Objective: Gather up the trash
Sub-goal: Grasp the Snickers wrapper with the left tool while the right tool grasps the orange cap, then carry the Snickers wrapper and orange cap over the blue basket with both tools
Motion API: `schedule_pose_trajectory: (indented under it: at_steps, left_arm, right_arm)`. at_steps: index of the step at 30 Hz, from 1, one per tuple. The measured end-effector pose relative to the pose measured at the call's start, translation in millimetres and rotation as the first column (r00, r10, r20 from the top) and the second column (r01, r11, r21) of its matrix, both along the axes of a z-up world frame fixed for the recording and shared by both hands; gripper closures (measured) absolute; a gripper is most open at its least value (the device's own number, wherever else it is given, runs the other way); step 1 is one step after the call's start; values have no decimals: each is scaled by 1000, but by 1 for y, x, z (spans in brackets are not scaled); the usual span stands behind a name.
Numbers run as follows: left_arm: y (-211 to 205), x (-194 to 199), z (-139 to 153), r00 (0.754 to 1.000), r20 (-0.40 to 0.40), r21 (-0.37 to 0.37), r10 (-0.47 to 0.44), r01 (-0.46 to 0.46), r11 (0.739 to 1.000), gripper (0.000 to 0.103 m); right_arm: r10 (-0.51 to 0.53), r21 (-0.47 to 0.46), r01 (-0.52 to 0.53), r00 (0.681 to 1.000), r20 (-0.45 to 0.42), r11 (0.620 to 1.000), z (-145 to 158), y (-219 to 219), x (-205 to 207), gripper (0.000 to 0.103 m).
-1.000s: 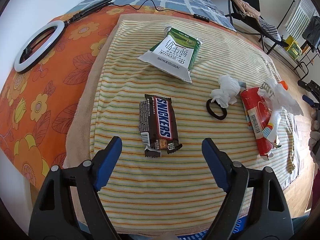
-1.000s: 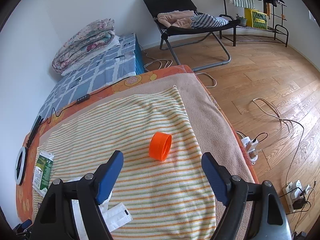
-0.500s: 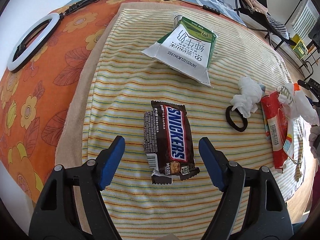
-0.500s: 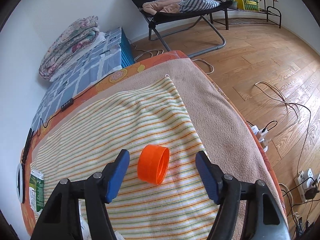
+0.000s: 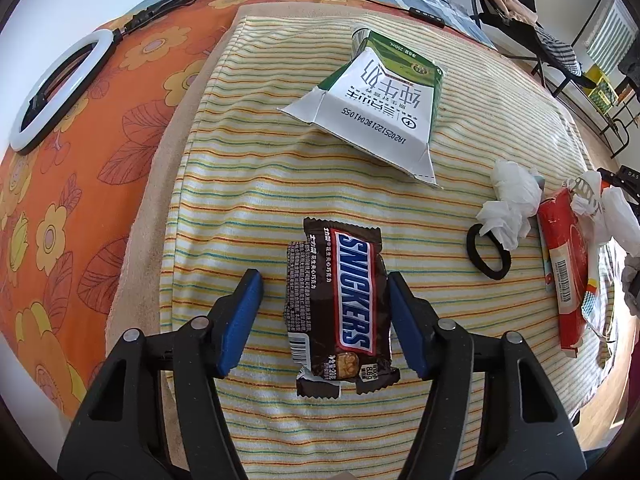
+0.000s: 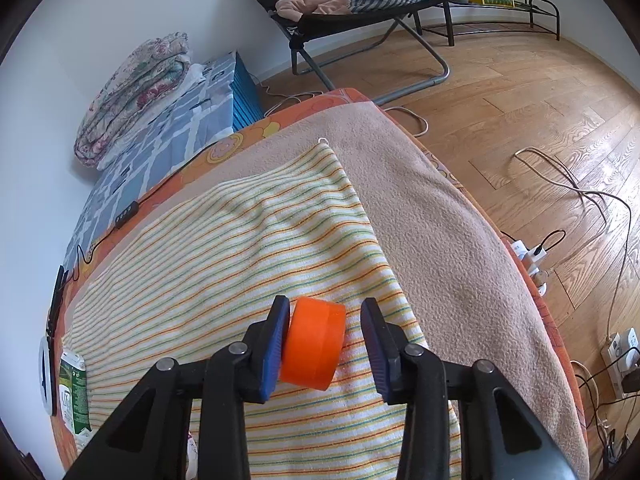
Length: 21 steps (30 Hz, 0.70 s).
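Observation:
In the left wrist view a brown Snickers wrapper (image 5: 340,308) lies flat on the striped towel (image 5: 248,184). My left gripper (image 5: 322,300) is open, with one finger on each side of the wrapper. A flattened green and white milk carton (image 5: 384,104), a crumpled white tissue (image 5: 510,206) and a red packet (image 5: 562,272) lie beyond and to the right. In the right wrist view an orange cap (image 6: 314,346) lies on its side between the fingers of my right gripper (image 6: 325,330). The left pad touches the cap; a gap remains at the right pad.
A black hair tie (image 5: 488,250) lies by the tissue. A white ring light (image 5: 54,86) rests on the orange floral sheet at the left. The bed edge drops to a wood floor (image 6: 540,112) with cables and power strips. A folding chair (image 6: 360,4) stands at the back.
Both grippers have moved forward and down. The left now straddles the Snickers wrapper. The right has narrowed around the orange cap, which now sits between its fingers.

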<state>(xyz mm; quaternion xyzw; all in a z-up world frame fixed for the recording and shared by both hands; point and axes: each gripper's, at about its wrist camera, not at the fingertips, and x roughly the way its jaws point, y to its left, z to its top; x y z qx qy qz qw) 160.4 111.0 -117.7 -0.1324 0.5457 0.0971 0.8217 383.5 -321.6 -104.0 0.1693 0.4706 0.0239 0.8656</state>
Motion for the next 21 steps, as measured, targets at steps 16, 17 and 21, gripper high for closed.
schedule_pose_trajectory:
  at_steps: [16, 17, 21]
  left_arm:
    - [11, -9, 7, 1000, 23, 5, 15, -15, 1000, 78]
    - [11, -10, 9, 1000, 26, 5, 16, -16, 1000, 78]
    - [11, -16, 18, 999, 46, 6, 19, -19, 1000, 78]
  right_arm:
    - [77, -95, -69, 993, 88, 993, 25, 21, -21, 81]
    - [80, -96, -71, 992, 96, 993, 29, 22, -24, 81]
    - [103, -111, -89, 986, 128, 990, 44, 25, -35, 81]
